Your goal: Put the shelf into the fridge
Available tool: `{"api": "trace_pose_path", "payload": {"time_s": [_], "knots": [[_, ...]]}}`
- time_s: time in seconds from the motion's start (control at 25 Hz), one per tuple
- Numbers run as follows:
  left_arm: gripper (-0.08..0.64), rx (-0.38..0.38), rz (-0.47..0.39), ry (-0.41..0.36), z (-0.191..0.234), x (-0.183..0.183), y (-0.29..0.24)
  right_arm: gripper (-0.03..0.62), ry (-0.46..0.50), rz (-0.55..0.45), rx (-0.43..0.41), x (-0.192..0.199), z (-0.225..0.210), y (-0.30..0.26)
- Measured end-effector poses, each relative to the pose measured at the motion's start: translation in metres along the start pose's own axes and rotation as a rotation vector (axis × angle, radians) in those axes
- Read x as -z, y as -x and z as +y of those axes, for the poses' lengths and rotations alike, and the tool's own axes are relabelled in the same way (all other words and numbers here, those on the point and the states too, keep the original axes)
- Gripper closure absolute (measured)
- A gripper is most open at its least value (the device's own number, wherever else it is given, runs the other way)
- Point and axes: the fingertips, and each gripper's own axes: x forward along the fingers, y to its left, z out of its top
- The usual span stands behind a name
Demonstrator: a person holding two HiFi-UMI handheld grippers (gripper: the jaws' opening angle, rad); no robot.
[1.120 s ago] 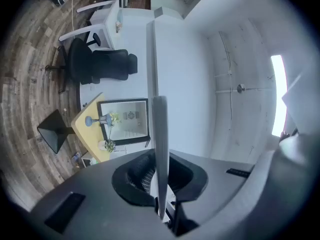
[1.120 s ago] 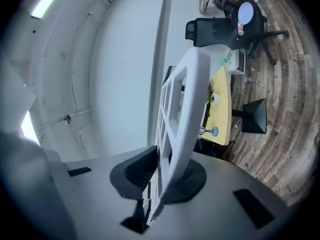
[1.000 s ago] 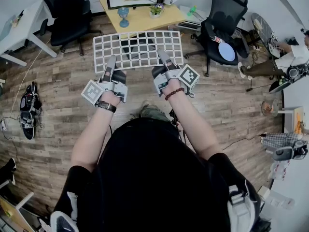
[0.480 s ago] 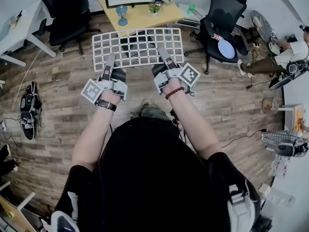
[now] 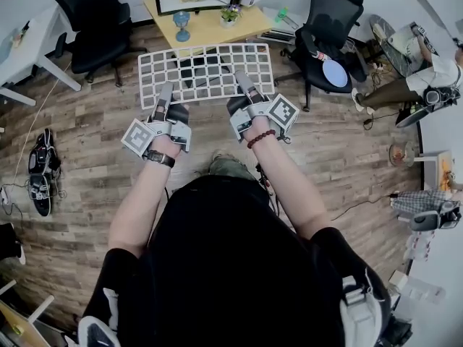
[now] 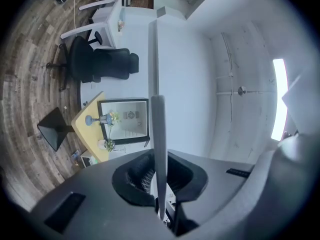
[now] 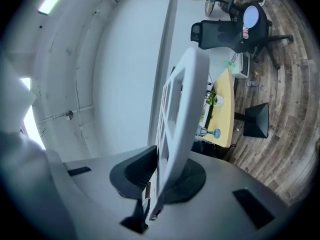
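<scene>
Shelf [image 5: 206, 72] hangs level, its near edge pinched between both sets of jaws; left gripper [image 5: 166, 94] and right gripper [image 5: 242, 85] clamp it; carrying step, I reckon; next comes a level approach to the fridge.

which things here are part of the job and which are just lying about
Job: shelf, left hand-held gripper, right hand-held gripper, both shut on it.
Lying about: black chair, yellow table, potted plant.
</scene>
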Motion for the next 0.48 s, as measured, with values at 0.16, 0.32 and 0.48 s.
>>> {"api": "trace_pose_path", "payload": {"time_s": [0.16, 0.32, 0.48], "knots": [[0.53, 0.001, 0.001, -0.004, 0.0, -0.007, 0.001, 0.546, -0.006, -0.005, 0.007, 0.004, 0.001, -0.006], [0.529, -0.006, -0.001, -0.01, 0.003, -0.016, -0.002, 0.546, 0.0, -0.003, 0.0, 0.007, 0.001, -0.015], [0.529, -0.013, 0.0, -0.011, 0.006, -0.019, -0.013, 0.546, -0.007, -0.009, 0.003, 0.001, -0.001, -0.023]]}}
